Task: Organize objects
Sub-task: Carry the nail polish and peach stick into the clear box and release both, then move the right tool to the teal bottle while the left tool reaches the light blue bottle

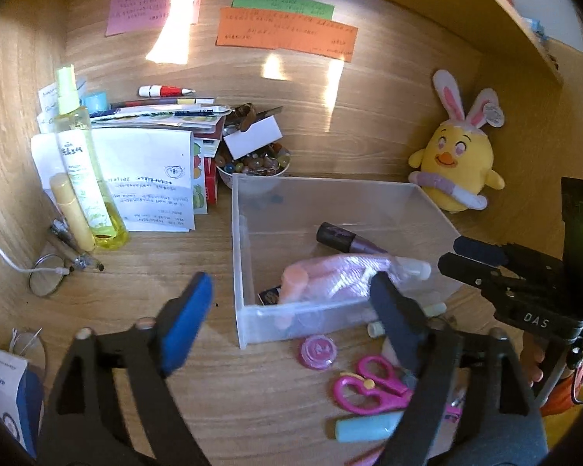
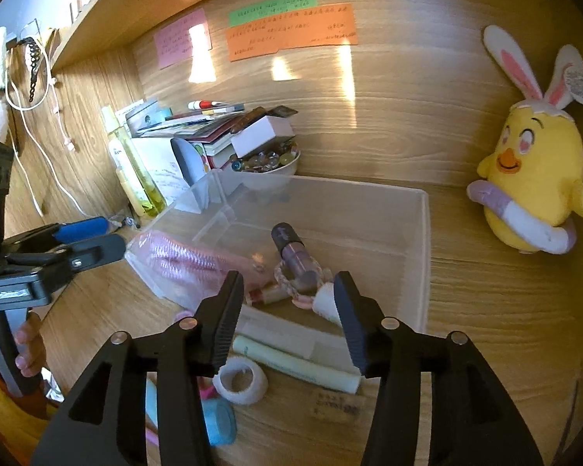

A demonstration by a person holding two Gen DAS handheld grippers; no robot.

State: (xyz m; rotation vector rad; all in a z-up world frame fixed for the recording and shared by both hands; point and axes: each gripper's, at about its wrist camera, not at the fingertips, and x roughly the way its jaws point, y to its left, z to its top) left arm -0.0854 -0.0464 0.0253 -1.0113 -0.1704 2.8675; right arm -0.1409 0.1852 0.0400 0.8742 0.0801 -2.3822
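Both grippers spread, empty; right gripper point(image 2: 287, 310) nearer pale tube point(image 2: 295, 367), lying crosswise just below; left gripper point(image 1: 291, 310) hovers at bin point(image 1: 252, 322) near wall.

Warm, bright light fills both views, and sunlit patches glare white on the wooden back wall point(image 1: 330, 89), washing out part of the pink note point(image 1: 155, 0). Fisheye bending curves the shelf point(image 2: 97, 19) and darkens every corner. Near the lens, the blue pad point(image 1: 186, 326) and scissors point(image 1: 369, 384) look soft and blurred.
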